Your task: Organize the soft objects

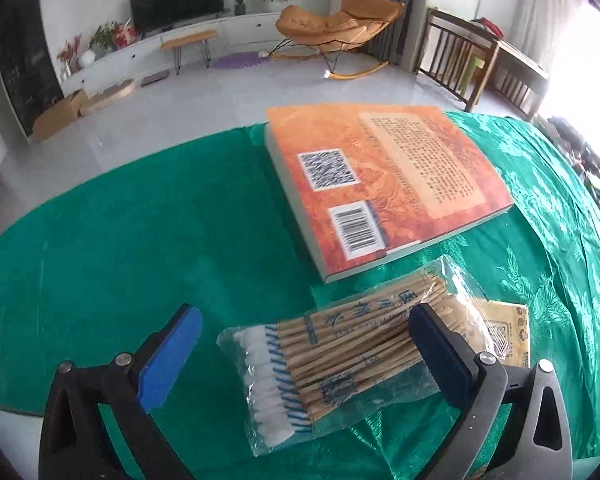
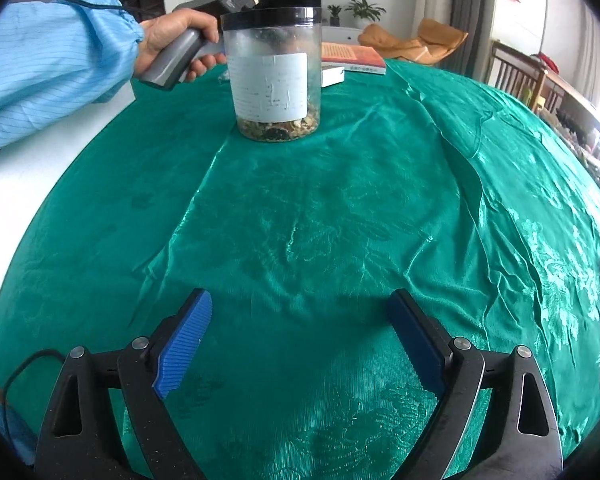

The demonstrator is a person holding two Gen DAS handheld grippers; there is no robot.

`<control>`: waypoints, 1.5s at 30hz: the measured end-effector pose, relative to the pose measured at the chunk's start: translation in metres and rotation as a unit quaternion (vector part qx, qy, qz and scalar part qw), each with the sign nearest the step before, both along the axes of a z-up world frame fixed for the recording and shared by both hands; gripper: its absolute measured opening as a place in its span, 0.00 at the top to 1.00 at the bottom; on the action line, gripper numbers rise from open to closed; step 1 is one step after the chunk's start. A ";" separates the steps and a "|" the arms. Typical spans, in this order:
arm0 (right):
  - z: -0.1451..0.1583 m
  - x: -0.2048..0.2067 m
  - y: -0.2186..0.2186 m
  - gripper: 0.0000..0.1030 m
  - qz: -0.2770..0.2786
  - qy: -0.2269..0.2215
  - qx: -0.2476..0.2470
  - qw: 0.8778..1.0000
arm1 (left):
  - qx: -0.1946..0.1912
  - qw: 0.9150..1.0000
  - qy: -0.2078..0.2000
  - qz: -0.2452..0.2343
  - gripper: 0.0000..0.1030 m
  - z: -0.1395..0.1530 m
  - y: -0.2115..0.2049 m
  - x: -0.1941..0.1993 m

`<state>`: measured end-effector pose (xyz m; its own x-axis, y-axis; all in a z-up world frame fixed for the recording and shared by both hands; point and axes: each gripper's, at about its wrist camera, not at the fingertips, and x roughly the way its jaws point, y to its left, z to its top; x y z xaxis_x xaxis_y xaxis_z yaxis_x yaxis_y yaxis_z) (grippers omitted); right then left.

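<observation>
A clear plastic bag of wooden cotton swabs (image 1: 340,352) lies on the green tablecloth (image 1: 140,240) just in front of an orange book (image 1: 384,180). My left gripper (image 1: 306,340) is open, its jaws standing on either side of the bag, the right pad over the bag's stick end. A yellow sachet (image 1: 508,332) lies partly under the bag to the right. My right gripper (image 2: 300,336) is open and empty above bare green cloth (image 2: 320,220).
A clear jar with a black lid and white label (image 2: 274,76) stands at the far middle of the table. Behind it lie the orange book (image 2: 352,56) and a white box (image 2: 332,76). The left hand holds its gripper handle (image 2: 180,56) beside the jar.
</observation>
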<state>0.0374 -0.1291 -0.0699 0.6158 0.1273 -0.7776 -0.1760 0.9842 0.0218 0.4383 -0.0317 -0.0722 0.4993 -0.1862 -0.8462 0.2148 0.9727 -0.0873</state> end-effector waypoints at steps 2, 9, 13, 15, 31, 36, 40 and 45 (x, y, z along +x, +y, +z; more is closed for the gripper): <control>0.000 0.000 0.000 0.11 0.000 0.000 0.000 1.000 | -0.019 1.000 0.008 0.003 0.23 0.001 0.013 -0.007; 0.000 0.000 -0.001 0.11 -0.001 0.000 0.000 1.000 | 0.079 0.993 0.070 -0.048 0.46 -0.004 0.042 -0.070; 0.000 0.000 -0.001 0.11 -0.001 0.000 0.000 1.000 | 0.088 0.987 0.100 -0.093 0.45 -0.001 0.057 -0.127; 0.000 -0.001 -0.001 0.11 -0.002 -0.001 0.000 1.000 | 0.061 0.992 0.081 -0.071 0.36 0.019 0.074 -0.136; 0.000 -0.001 0.000 0.11 -0.003 -0.003 -0.001 1.000 | 0.054 0.996 -0.021 -0.065 0.07 0.021 -0.044 0.002; 0.001 0.000 0.000 0.10 -0.002 -0.001 0.000 1.000 | 0.036 0.999 0.017 -0.013 0.09 -0.015 -0.022 0.015; 0.001 0.000 0.000 0.10 -0.003 -0.001 -0.001 1.000 | 0.039 0.999 0.032 -0.005 0.36 -0.011 0.005 -0.013; 0.000 0.000 0.000 0.10 -0.003 -0.001 -0.001 1.000 | 0.031 0.996 0.080 0.038 0.33 -0.015 0.037 -0.102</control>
<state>0.0371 -0.1292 -0.0696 0.6186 0.1230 -0.7760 -0.1704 0.9852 0.0203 0.3367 0.0053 -0.0873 0.3683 -0.0969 -0.9247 0.1282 0.9903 -0.0527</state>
